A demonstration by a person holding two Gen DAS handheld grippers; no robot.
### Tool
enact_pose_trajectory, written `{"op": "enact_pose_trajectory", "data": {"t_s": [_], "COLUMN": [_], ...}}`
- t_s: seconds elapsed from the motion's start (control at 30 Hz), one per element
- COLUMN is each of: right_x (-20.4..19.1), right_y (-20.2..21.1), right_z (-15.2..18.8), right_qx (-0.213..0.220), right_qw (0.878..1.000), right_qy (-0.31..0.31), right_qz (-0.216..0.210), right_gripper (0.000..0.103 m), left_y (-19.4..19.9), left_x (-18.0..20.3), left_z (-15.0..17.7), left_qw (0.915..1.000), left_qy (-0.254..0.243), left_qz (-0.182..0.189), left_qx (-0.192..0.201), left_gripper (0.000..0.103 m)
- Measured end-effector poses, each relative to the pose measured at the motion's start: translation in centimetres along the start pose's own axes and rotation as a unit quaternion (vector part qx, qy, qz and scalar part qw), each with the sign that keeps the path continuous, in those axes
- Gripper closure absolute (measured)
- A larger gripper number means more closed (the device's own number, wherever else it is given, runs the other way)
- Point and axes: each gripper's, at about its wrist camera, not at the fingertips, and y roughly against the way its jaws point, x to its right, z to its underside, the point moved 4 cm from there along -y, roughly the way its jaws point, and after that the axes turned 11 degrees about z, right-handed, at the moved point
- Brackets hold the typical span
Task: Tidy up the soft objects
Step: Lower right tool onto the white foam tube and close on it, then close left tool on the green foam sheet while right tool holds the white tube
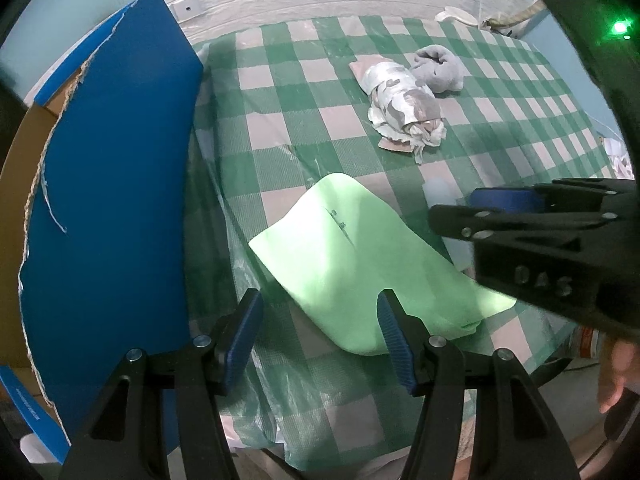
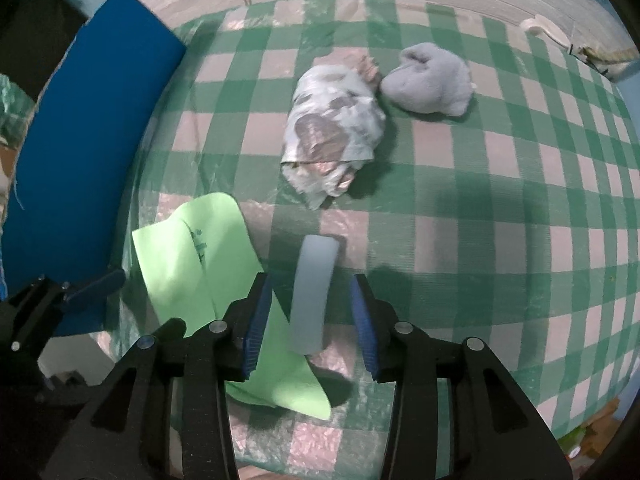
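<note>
Raised letters reading "DAS" show on the black body of the right hand-held gripper (image 2: 311, 322), while the dark print on the flat light-green cloth (image 1: 360, 264) and the white line on the torn blue cardboard box flap (image 1: 116, 184) are too small to read. Both point steeply down at the green-and-white checked worktop (image 2: 480, 220) — the left hand-held gripper (image 1: 320, 344) stands apart over the green cloth's near edge, touching nothing. The right one's pads stand apart around a pale blue soft strip (image 2: 314, 292) without pressing it — beyond lie a rolled patterned cloth bundle (image 2: 334, 132) and a grey balled sock (image 2: 430, 86).

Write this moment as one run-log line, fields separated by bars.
left gripper: open above green cloth | right gripper: open around pale blue strip
</note>
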Motion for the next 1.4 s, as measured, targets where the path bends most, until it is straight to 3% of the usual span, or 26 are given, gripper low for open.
{"op": "enact_pose_trajectory", "data": {"t_s": [0.2, 0.33, 0.43, 0.53, 0.7, 0.77, 0.93, 1.03, 1.4], "right_x": [-1.1, -2.0, -2.6, -3.8, -3.4, -2.8, -1.6, -0.8, -0.3], "right_y": [-0.8, -2.0, -2.8, -3.2, -2.6, -2.6, -1.9, -1.9, -2.9], "right_z": [0.3, 0.4, 1.1, 1.7, 0.9, 0.3, -0.1, -0.1, -0.1], "right_qx": [-0.004, -0.001, 0.002, 0.005, 0.012, 0.015, 0.021, 0.019, 0.017], "right_qw": [1.000, 0.999, 0.999, 0.999, 0.999, 0.999, 1.000, 1.000, 1.000], "right_qy": [0.018, 0.025, 0.026, 0.030, 0.026, 0.020, 0.008, -0.001, -0.011], "right_qz": [0.019, 0.032, 0.033, 0.031, 0.023, 0.019, 0.018, 0.015, 0.010], "right_gripper": [0.063, 0.072, 0.086, 0.089, 0.090, 0.090, 0.090, 0.090, 0.090], "left_y": [0.0, 0.0, 0.0, 0.1, 0.3, 0.6, 1.1, 0.7, -1.9], "left_x": [-0.1, -0.2, -0.1, 0.1, 0.6, 0.8, 1.9, 2.7, 4.1], "left_z": [-0.1, -0.1, -0.1, -0.1, 0.0, -0.1, -0.4, -0.2, 0.5], "left_qw": [1.0000, 1.0000, 1.0000, 1.0000, 0.9999, 0.9997, 0.9985, 0.9968, 0.9955], "left_qy": [0.001, 0.004, 0.002, -0.003, -0.014, -0.018, -0.036, -0.045, -0.074], "left_qz": [0.002, 0.004, 0.005, 0.005, 0.010, 0.017, 0.041, 0.066, 0.043], "left_qx": [0.001, 0.001, -0.001, -0.001, -0.002, 0.000, 0.011, -0.005, -0.041], "left_gripper": [0.042, 0.042, 0.042, 0.042, 0.042, 0.030, 0.024, 0.023, 0.023]}}
